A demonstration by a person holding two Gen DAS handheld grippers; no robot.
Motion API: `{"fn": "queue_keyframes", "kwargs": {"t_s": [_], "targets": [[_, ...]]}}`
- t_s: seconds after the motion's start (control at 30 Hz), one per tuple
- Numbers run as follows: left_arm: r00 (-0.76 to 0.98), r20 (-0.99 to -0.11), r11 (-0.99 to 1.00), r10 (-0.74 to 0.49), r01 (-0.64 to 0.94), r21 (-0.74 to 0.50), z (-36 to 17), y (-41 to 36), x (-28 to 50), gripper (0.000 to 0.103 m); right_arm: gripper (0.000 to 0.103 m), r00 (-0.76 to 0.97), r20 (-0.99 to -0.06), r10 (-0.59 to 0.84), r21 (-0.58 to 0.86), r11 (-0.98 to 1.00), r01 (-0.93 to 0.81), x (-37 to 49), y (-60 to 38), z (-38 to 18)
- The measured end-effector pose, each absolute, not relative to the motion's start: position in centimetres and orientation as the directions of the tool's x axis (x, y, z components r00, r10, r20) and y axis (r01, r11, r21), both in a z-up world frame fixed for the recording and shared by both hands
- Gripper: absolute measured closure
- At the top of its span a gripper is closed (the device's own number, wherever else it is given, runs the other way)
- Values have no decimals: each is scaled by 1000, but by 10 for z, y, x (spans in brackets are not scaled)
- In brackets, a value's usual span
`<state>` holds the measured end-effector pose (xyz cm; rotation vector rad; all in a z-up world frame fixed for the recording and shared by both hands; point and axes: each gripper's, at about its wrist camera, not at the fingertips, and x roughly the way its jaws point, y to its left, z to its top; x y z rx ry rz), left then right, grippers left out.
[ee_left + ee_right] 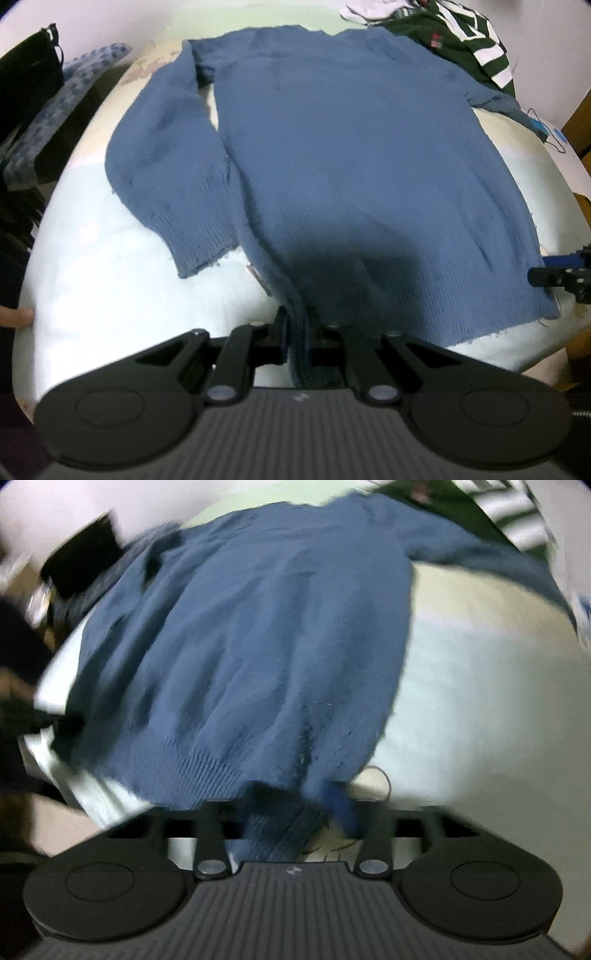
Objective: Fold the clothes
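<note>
A blue knit sweater lies spread flat on a pale padded surface, its left sleeve folded down beside the body. My left gripper is shut on the ribbed hem near the sweater's lower left corner. At the hem's right corner, by the view's right edge, is my right gripper. In the blurred right wrist view the sweater fills the middle. My right gripper stands open, jaws apart, with the hem loose between them and a blue fingertip showing clear of the cloth.
A green and white striped garment is heaped at the far right corner. A black bag and a blue patterned cloth sit off the left edge. A thin cable lies at the right. A person's finger shows at the left.
</note>
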<state>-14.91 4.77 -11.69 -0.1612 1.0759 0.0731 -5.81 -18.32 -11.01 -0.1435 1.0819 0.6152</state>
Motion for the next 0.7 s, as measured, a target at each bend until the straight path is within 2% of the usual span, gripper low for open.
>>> {"fn": "queue_keyframes", "kwargs": {"t_s": [0.07,0.13,0.17,0.27,0.37,0.43,0.5,0.53,0.63,0.7], "targets": [[496,-868,983,-30,-142,-115,-107,47,-154,102,89,319,-857,404,175,811,-558,-59,-184,-108],[525,-850,981,-47,-134,-137,-93,46,-160,102,90,315,-856,409,169,799,-577,-60,-194,-97],[534,-844,982,-49,-128,-138,-87,46,-164,102,97,312,-858,407,156,786,-598,-63,-199,-91],[491,-871,985,-14,-142,-97,-94,45,-165,102,103,293,-892,344,90,770,-631,-64,-211,-90],[432,-901,983,34,-178,-48,-113,48,-162,101,103,286,-905,315,78,784,-616,-59,-217,-99],[426,-904,982,43,-184,-40,-111,52,-167,99,100,329,-867,374,134,811,-569,-48,-224,-87],[426,-903,986,57,-168,-17,-105,54,-172,96,91,366,-821,438,190,814,-549,-38,-228,-75],[423,-903,988,76,-152,12,-102,54,-174,89,88,380,-811,445,188,813,-551,-34,-226,-73],[426,-889,983,165,-144,114,-90,59,-178,89,87,393,-809,437,148,798,-584,-26,-214,-79],[450,-870,975,200,-179,132,-77,68,-181,89,87,386,-811,441,140,785,-604,-21,-207,-88]]}}
